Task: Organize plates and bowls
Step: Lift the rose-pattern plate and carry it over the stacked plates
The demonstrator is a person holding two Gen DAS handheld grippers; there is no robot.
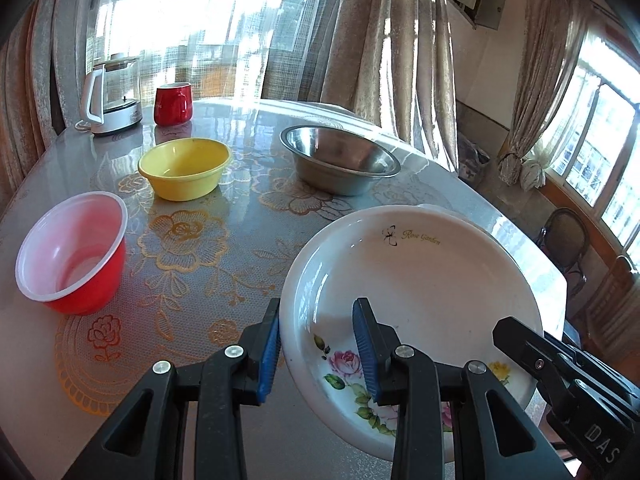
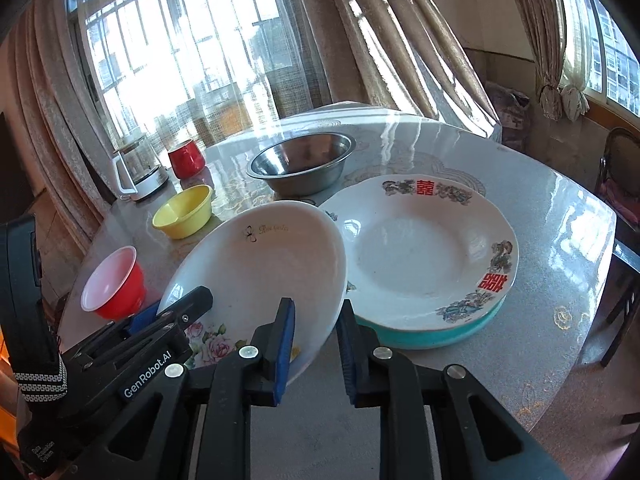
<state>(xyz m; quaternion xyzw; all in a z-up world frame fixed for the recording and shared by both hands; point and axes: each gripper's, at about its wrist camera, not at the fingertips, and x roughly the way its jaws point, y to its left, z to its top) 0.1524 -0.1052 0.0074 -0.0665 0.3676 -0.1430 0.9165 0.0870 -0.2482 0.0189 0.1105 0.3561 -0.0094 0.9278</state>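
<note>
Now both claws pinch the rose plate's near rim, left claw (image 1: 316,352) and right claw (image 2: 316,348), plate (image 1: 408,280) tilted above bench near edge. Keep grips level w/ each other, lower onto plate stack (image 2: 432,256) gently.

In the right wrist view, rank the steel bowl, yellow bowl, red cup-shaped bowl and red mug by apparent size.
1. steel bowl
2. yellow bowl
3. red cup-shaped bowl, close to the yellow one and nearer the camera, so unsure
4. red mug

Strong daylight floods through the far windows (image 2: 180,52), blowing them out and glaring off the glossy worktop (image 2: 460,148); fisheye bending and dark corners frame both sharp views.
</note>
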